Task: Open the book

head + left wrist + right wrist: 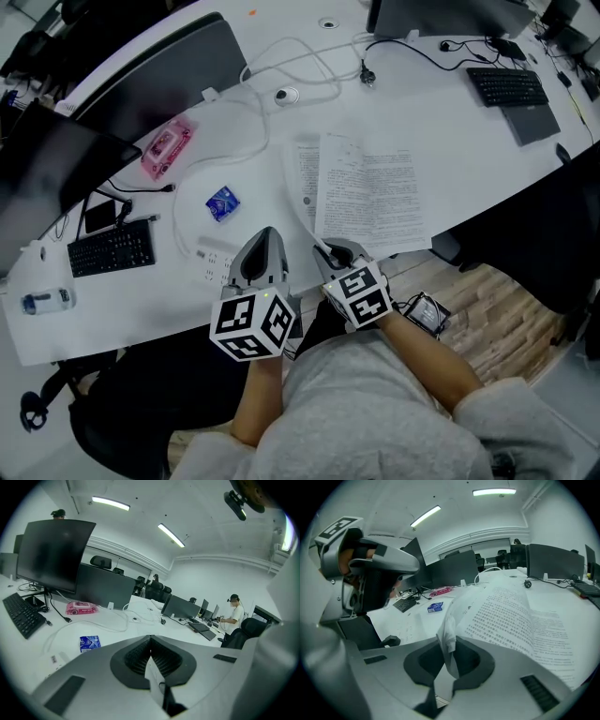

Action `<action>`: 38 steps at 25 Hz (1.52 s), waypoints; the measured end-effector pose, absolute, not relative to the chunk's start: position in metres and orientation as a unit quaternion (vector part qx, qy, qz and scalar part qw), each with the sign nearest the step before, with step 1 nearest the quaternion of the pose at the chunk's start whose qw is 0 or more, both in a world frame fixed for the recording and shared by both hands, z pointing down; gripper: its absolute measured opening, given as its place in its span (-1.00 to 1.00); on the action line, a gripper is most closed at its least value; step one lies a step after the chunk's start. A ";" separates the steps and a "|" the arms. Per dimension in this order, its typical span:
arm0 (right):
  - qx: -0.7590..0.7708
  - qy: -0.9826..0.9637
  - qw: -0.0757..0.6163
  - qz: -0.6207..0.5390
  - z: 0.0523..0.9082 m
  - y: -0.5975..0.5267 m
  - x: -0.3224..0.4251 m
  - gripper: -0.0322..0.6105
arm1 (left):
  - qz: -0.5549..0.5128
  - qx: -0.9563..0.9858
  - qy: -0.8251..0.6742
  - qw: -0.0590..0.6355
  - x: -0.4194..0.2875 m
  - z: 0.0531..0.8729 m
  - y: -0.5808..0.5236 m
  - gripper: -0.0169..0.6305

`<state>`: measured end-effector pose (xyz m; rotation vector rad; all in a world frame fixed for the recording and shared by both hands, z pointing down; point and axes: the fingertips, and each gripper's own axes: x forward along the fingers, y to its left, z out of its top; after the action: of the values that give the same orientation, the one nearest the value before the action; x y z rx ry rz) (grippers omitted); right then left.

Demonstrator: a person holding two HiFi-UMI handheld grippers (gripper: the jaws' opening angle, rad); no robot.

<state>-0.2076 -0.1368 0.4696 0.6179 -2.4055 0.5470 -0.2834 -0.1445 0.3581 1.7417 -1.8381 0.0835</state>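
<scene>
Right claw, nearest: clamped on a crumpled white printed page. Left claw: jaws together, clear of the book. Long white desk; thick white text-printed book lies open at its near edge. Step, I reckon: turning this leaf. Next: carry it across gently, then release.

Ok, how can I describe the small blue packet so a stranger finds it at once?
On the long white table, find the open book near the front edge. Left of it, before the pink pack, lies the blue packet. Unlike the pink pack, it is bright blue, smaller and flat.
</scene>
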 end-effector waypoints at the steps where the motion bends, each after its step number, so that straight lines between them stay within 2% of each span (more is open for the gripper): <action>1: 0.229 -0.903 0.301 0.206 0.474 -0.136 -0.210 -0.75 | 0.032 0.653 -0.695 0.300 -0.285 0.359 -0.142 -0.92; 5: 0.206 -0.896 0.330 0.213 0.494 -0.128 -0.219 -0.74 | 0.033 0.643 -0.703 0.301 -0.292 0.360 -0.132 -0.92; 10: 0.194 -0.890 0.349 0.219 0.504 -0.123 -0.228 -0.61 | 0.031 0.639 -0.708 0.298 -0.295 0.356 -0.126 -0.92; 17: 0.147 -0.897 0.340 0.241 0.502 -0.104 -0.238 -0.41 | 0.031 0.635 -0.713 0.296 -0.304 0.352 -0.122 -0.92; 23: 0.129 -0.897 0.322 0.272 0.497 -0.092 -0.247 -0.41 | 0.031 0.639 -0.712 0.289 -0.309 0.347 -0.127 -0.92; 34: 0.151 -0.911 0.284 0.257 0.462 -0.103 -0.233 -0.43 | 0.040 0.657 -0.698 0.282 -0.291 0.346 -0.131 -0.92; 38: 0.164 -0.921 0.266 0.231 0.441 -0.108 -0.225 -0.57 | 0.042 0.666 -0.692 0.275 -0.284 0.341 -0.134 -0.92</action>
<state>-0.2250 -0.1083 0.4409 0.4416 -2.4878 0.6227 -0.2839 -0.1337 0.3409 1.7906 -1.8604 0.1127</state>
